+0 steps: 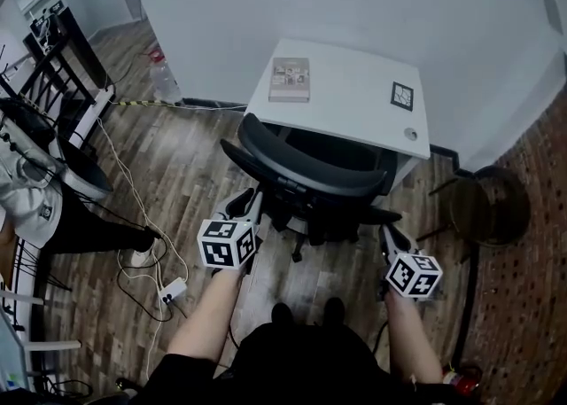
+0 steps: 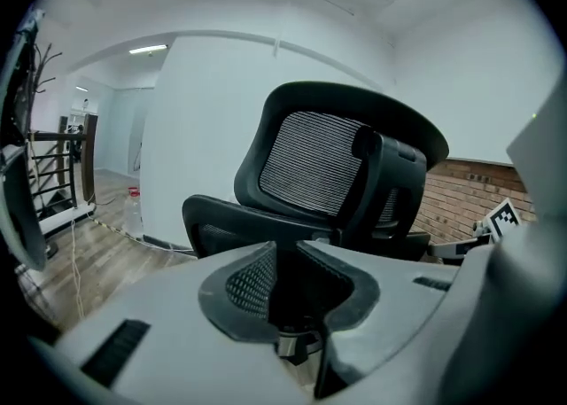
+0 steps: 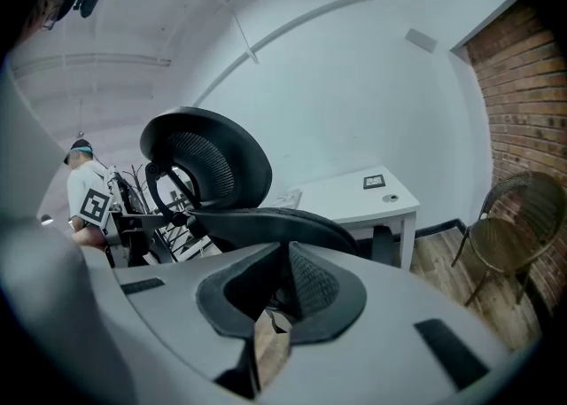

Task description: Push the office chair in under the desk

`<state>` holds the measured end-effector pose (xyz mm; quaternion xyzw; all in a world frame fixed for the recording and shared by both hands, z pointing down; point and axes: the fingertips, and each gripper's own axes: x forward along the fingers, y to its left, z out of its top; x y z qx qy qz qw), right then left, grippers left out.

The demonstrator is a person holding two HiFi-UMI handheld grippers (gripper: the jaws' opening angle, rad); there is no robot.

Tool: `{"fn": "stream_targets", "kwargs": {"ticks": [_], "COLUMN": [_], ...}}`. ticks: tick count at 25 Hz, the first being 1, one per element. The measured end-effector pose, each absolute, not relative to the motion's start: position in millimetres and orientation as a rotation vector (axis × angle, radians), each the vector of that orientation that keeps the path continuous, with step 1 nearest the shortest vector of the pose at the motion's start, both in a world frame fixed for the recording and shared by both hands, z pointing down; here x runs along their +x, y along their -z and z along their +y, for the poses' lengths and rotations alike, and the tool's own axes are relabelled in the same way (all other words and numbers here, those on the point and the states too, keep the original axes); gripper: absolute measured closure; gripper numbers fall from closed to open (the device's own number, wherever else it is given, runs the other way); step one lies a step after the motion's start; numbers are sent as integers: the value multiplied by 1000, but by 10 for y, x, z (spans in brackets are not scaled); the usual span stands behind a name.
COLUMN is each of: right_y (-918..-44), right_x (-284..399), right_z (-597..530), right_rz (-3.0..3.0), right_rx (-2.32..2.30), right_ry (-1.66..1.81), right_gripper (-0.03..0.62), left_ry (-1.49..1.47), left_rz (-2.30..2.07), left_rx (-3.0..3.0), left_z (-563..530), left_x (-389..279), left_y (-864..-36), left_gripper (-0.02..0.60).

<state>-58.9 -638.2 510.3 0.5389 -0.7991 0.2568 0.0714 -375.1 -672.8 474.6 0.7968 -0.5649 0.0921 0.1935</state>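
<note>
The black mesh office chair [image 1: 310,177] stands with its seat partly under the white desk [image 1: 354,97], its back toward me. My left gripper [image 1: 251,204] is at the left edge of the chair back, jaws a narrow gap apart. In the left gripper view the chair [image 2: 328,159] fills the middle, and its base shows through the gap of the left gripper [image 2: 285,257]. My right gripper [image 1: 387,233] sits just behind the right armrest. In its own view the right gripper [image 3: 285,257] has its tips together, with the chair [image 3: 213,159] and desk [image 3: 354,195] beyond.
A book [image 1: 290,78] and a marker card [image 1: 402,95] lie on the desk. A round wicker chair [image 1: 487,204] stands right by the brick wall. Cables and a power strip [image 1: 171,290] lie on the floor at left, near a seated person [image 1: 35,208].
</note>
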Motion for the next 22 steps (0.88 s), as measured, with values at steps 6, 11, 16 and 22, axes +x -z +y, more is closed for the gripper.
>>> {"fn": "stream_targets", "kwargs": {"ticks": [6,11,16,22], "right_y": [-4886,-4565,-4167,-3461], "right_x": [-661,-722,-771,-773], "right_z": [-6187,-5990,-5998,-6239], "right_rz": [-2457,-2491,-2580,-2707], "right_rx": [1613,1575,1527,1516], "right_ry": [-667,-476,-371,-176], "right_gripper": [569,588,589,591], "left_ry": [-317,-256,-257,-265], "left_rz": [-1534,-1510,-1518,-1606], "left_rx": [2310,2329,2376,2387], "left_z": [-6477,-6354,-6252,-6303], "left_x": [-3651,-3616,-3528,-3510], "left_y": [-4728,-4611,-4365,-4046], "left_gripper": [517,517,518,518]}}
